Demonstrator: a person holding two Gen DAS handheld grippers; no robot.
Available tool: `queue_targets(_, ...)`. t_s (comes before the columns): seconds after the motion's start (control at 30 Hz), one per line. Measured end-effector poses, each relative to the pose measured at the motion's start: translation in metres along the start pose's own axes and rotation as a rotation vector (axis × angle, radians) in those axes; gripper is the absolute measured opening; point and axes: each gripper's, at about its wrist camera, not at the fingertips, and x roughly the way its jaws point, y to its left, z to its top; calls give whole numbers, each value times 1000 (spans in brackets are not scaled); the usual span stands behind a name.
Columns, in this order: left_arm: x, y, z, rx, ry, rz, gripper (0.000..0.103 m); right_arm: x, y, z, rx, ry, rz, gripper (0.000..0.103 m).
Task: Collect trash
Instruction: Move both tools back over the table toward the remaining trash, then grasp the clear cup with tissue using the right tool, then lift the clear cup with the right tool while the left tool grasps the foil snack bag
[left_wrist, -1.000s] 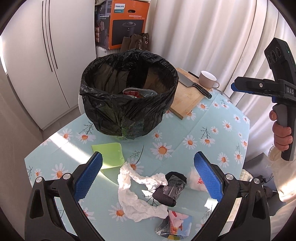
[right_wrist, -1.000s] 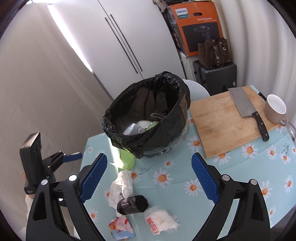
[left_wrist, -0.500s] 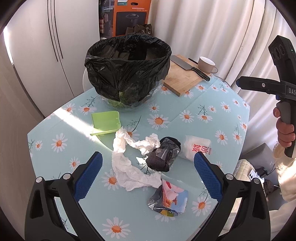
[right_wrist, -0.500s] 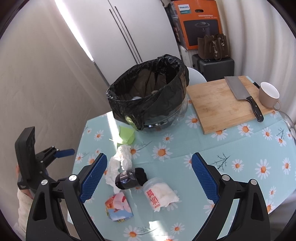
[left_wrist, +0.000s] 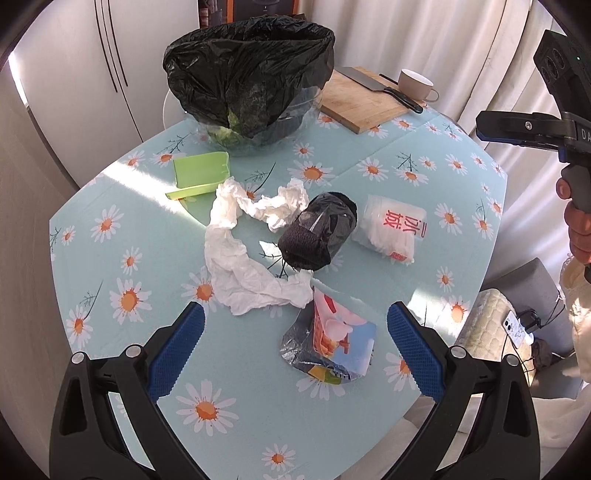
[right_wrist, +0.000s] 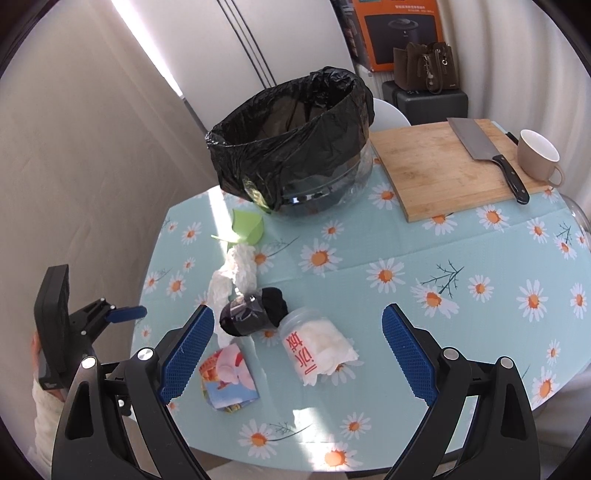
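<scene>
A bin lined with a black bag (left_wrist: 251, 70) (right_wrist: 291, 147) stands at the far side of the daisy-print table. Trash lies in front of it: crumpled white tissue (left_wrist: 240, 258) (right_wrist: 236, 273), a black sock in clear wrap (left_wrist: 317, 232) (right_wrist: 251, 310), a plastic cup stuffed with tissue (left_wrist: 391, 232) (right_wrist: 317, 343), a colourful snack wrapper (left_wrist: 332, 347) (right_wrist: 227, 380) and a green plastic piece (left_wrist: 199, 173) (right_wrist: 247, 227). My left gripper (left_wrist: 295, 347) is open above the wrapper. My right gripper (right_wrist: 299, 350) is open above the cup.
A wooden cutting board (right_wrist: 450, 166) with a cleaver (right_wrist: 487, 155) and a beige mug (right_wrist: 535, 155) lie at the back right. White cabinets, curtains, an orange box (right_wrist: 399, 29) and a brown bag stand behind. The table edge runs close below both grippers.
Both grippers have pulled back from the bin and now look down over the trash pile; both stay open and empty.
</scene>
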Motion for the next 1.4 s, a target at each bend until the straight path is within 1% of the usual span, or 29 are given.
queue_targets(0.23, 31, -13, -24, -7, 88, -8, 97, 17, 3, -5, -54, 60, -12, 88)
queue_targets(0.3, 41, -17, -31, -6, 109, -27, 97, 27, 5, -4, -89, 99, -20, 88)
queue_targets(0.43, 62, -20, -38, -26, 129, -23, 97, 55, 9, -3, -173, 199, -55, 88)
queue_targets(0.5, 68, -17, -39, -57, 127, 3, 97, 69, 9, -3, -210, 253, -61, 88)
queue_targets(0.57, 73, -12, -40, -85, 118, 24, 97, 84, 10, -3, -256, 306, -43, 88)
queue_targets(0.67, 79, -10, -43, -103, 78, 103, 97, 111, 10, -5, -288, 377, -28, 88)
queue_targets(0.7, 81, -9, -44, -114, 77, 114, 97, 121, 10, -7, -293, 403, -23, 88)
queue_targets(0.8, 87, -9, -48, -149, 70, 84, 97, 143, 14, -11, -328, 466, 6, 88)
queue_targets(0.9, 97, -9, -55, -202, 83, 54, 97, 159, 19, -11, -377, 501, 17, 87)
queue_targets(0.93, 96, -10, -56, -211, 59, 58, 97, 163, 20, -11, -389, 510, 18, 87)
queue_targets(1.0, 97, -15, -56, -202, 54, 74, 97, 174, 22, -12, -407, 536, 18, 86)
queue_targets(1.03, 98, -18, -57, -183, 57, 92, 98, 178, 23, -13, -412, 550, 16, 85)
queue_targets(1.07, 100, -23, -58, -155, 64, 114, 99, 184, 23, -15, -416, 568, 15, 82)
queue_targets(1.1, 102, -27, -59, -125, 68, 136, 99, 189, 23, -18, -422, 587, 14, 74)
queue_targets(1.17, 101, -26, -59, -142, 65, 133, 99, 196, 21, -23, -421, 602, 6, 71)
queue_targets(1.2, 101, -26, -59, -145, 67, 131, 99, 199, 20, -25, -412, 609, 7, 65)
queue_targets(1.23, 101, -28, -59, -137, 70, 135, 99, 200, 18, -27, -403, 610, 14, 62)
queue_targets(1.3, 100, -27, -58, -142, 78, 133, 99, 198, 17, -25, -385, 597, 43, 57)
queue_targets(1.4, 102, -24, -56, -165, 90, 128, 99, 190, 16, -17, -370, 545, 69, 56)
